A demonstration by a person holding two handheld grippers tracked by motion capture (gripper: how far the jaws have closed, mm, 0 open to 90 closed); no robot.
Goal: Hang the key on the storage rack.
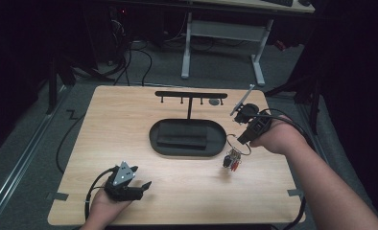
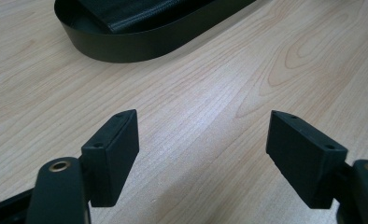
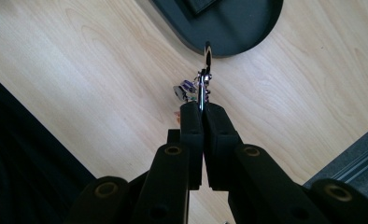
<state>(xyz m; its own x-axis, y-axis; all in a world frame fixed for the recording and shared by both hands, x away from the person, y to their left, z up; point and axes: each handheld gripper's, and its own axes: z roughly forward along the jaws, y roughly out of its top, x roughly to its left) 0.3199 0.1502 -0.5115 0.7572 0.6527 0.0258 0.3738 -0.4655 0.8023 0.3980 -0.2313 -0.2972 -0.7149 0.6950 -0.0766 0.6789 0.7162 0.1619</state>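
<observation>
right gripper [image 3: 203, 109] clamped on key ring [image 1: 238, 143], keys [image 1: 231, 160] dangling below; just right of oval tray [image 1: 187, 148], rack hooks [image 1: 191, 95] behind it.

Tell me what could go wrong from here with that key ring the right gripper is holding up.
The right gripper pinches only a thin edge of the key ring, so the ring could slip or twist out. The charms hanging below it may swing and snag the rim of the black tray nearby. The hooks on the stand look small, so threading the ring on could miss. The left gripper sits open, far off, unable to help quickly.
</observation>
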